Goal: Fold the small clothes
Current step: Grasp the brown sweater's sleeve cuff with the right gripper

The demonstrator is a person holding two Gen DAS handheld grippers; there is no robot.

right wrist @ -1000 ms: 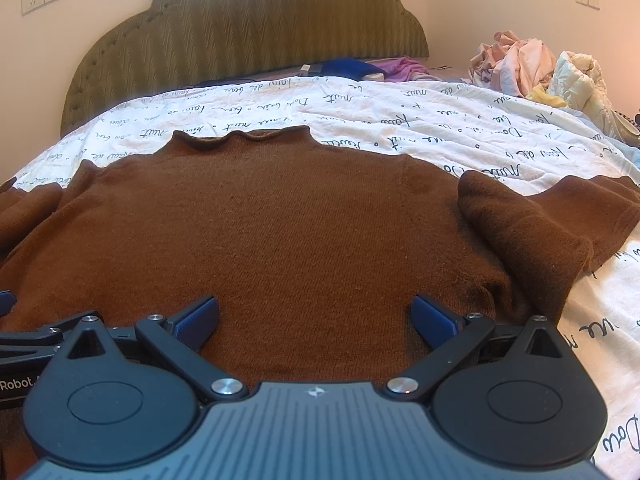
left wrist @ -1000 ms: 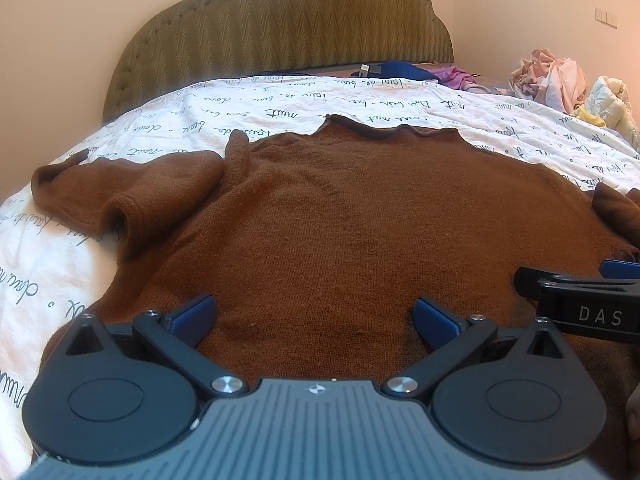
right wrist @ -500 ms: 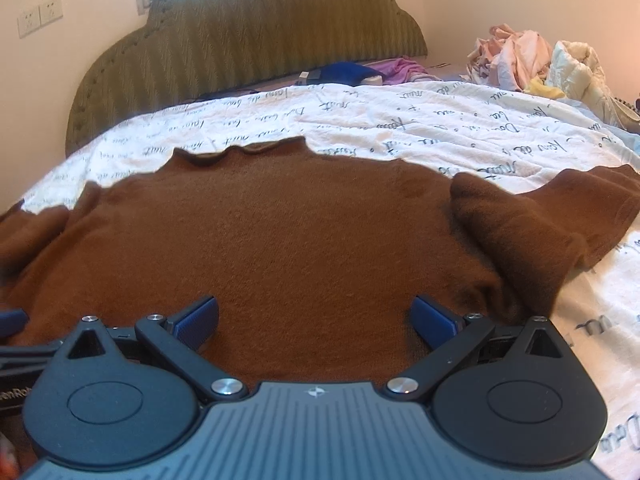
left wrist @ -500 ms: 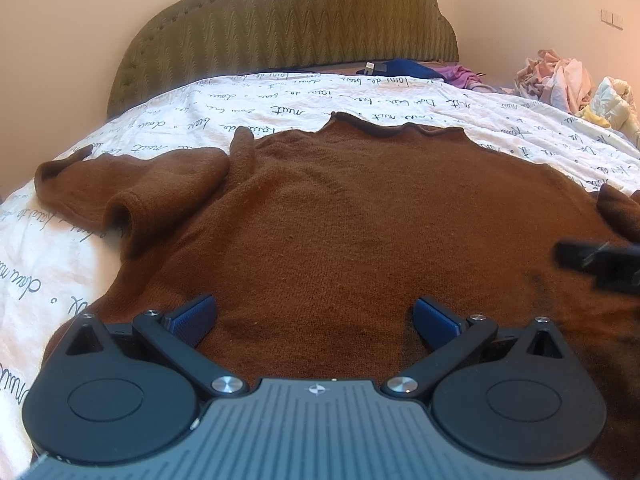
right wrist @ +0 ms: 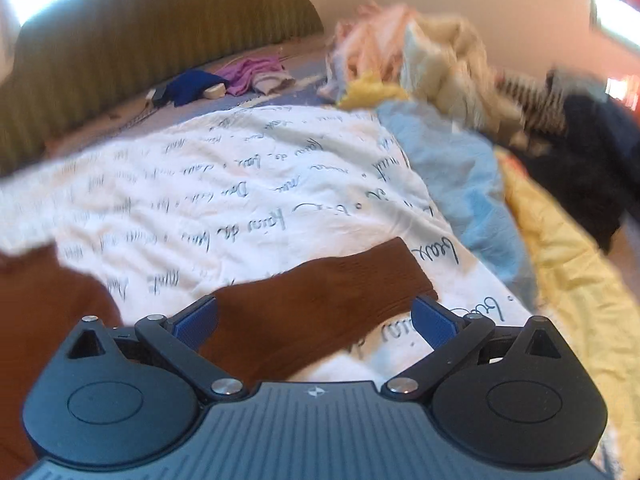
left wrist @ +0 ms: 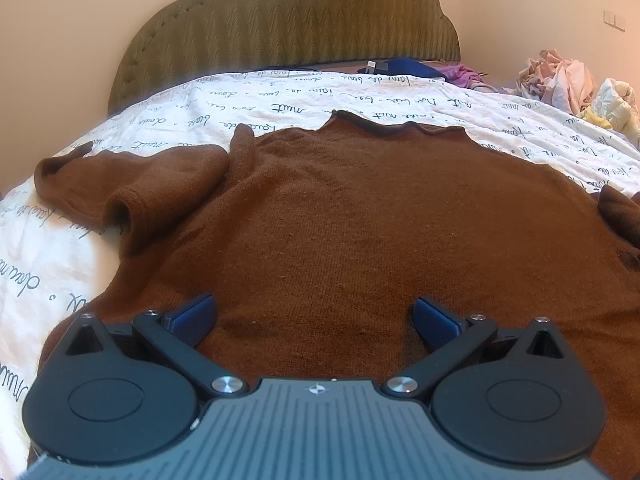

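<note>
Left wrist view: brown sweater (left wrist: 360, 216) lies flat, face-down-ish, on the bed (left wrist: 248, 104), and your left tongs (left wrist: 314, 314) gape wide over its hem. Right tongs (right wrist: 316, 316) are wide too, straddling the sleeve cuff (right wrist: 332, 292). It's soft, floppy knit, probably stretchy, so pinch the ribbed cuff.

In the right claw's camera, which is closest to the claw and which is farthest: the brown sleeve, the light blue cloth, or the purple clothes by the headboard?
1. Brown sleeve: nearest, lying between the open right claw's fingers.
2. Light blue cloth: farther, off to the right on the bed.
3. Purple clothes: farthest, up near the green headboard.
</note>
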